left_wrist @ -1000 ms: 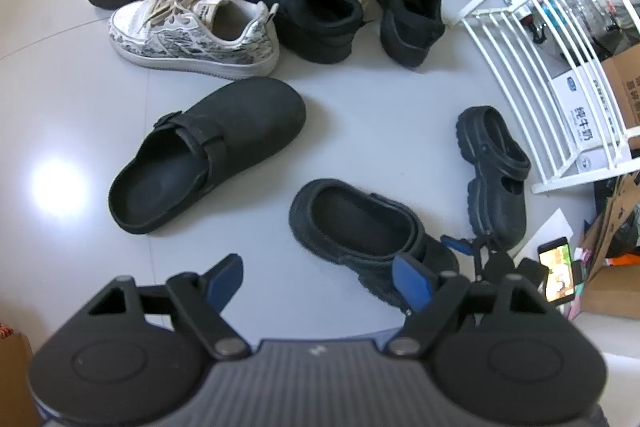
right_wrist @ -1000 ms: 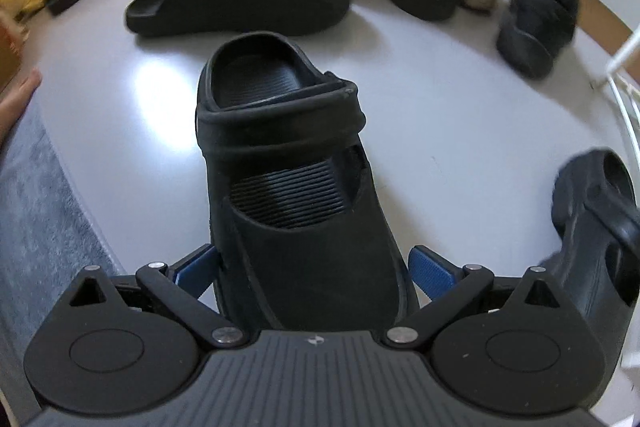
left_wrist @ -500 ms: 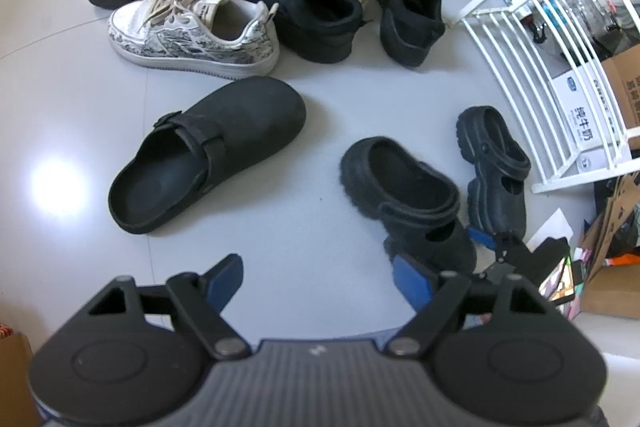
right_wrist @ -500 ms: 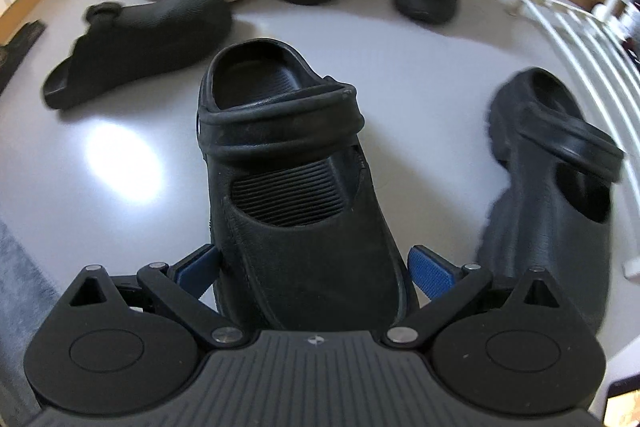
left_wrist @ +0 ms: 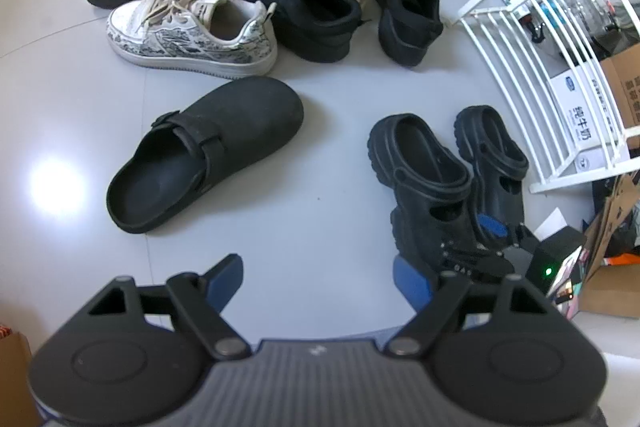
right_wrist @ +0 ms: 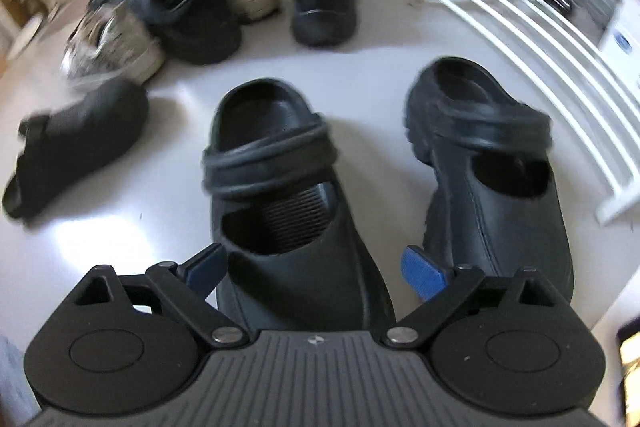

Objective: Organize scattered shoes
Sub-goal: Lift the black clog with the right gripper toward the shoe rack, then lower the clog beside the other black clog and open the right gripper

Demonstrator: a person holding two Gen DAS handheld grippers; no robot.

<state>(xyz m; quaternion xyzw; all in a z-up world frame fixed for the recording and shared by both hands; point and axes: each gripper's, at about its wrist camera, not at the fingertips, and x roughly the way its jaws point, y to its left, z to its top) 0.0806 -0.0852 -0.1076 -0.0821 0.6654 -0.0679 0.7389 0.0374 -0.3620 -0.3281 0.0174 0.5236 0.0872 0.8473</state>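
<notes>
Grippers are what we are looking along first: our right gripper (right_wrist: 312, 267) is reaching low over the floor with its blue pads spread wider than the toe of the black rubber clog (right_wrist: 280, 195) sitting between them, and we cannot tell whether either pad is touching it. That clog is lying just beside its mate (right_wrist: 492, 163), which is at 3 o'clock from it, both with heels pointing away from us, parallel and not quite touching. Our left gripper (left_wrist: 320, 279) is hovering above bare floor with its jaws parted and nothing between them. From the left wrist view, the pair is sitting at 3 o'clock, next to the white wire rack (left_wrist: 536, 67), whose slats are bearing no shoes. A black mule (left_wrist: 208, 151) is lying at 11 o'clock, and patterned and black sneakers are crowding together at 12 o'clock.
</notes>
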